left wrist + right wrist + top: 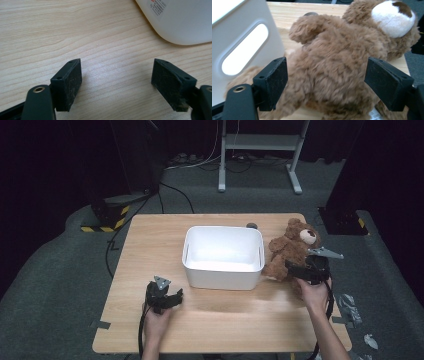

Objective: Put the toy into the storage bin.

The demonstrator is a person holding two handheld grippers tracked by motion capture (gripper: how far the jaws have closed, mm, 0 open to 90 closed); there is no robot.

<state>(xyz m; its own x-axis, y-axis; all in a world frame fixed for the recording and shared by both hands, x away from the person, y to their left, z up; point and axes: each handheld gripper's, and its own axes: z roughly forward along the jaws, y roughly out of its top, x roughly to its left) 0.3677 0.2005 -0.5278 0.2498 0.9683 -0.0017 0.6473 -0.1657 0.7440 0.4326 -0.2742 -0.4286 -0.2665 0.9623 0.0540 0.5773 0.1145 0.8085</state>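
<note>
on the right side of the wooden table (150,245), a brown teddy bear (291,251) lies just beside the white bin (223,256), its head with the pale muzzle pointing toward the far edge and its body angled down toward the person. the right gripper (305,269) sits at the bear's lower body, held by the right hand (314,294) that comes in from the bottom of the high view. in the right gripper view the 2 black jaws stand wide apart, 1 on each side of the bear's furry torso (332,72); the pads are near the fur but i cannot tell whether they touch it, and nothing is clamped. that same view shows the bin's side wall with its oval handle cutout (244,48) at the left, with 1 of the bear's limbs lying against the base of that wall, and a raised paw in the middle.

the left gripper (169,300) rests low over the table in front of the bin's near left corner, held by the left hand (157,319). in the left gripper view its 2 jaws are spread wide with bare wood grain between them, gripping nothing, and the rounded corner of the bin (180,22) with a small printed label sits at the upper right, apart from the jaws.

a small dark round object (251,225) lies on the table just behind the bin's far rim.
</note>
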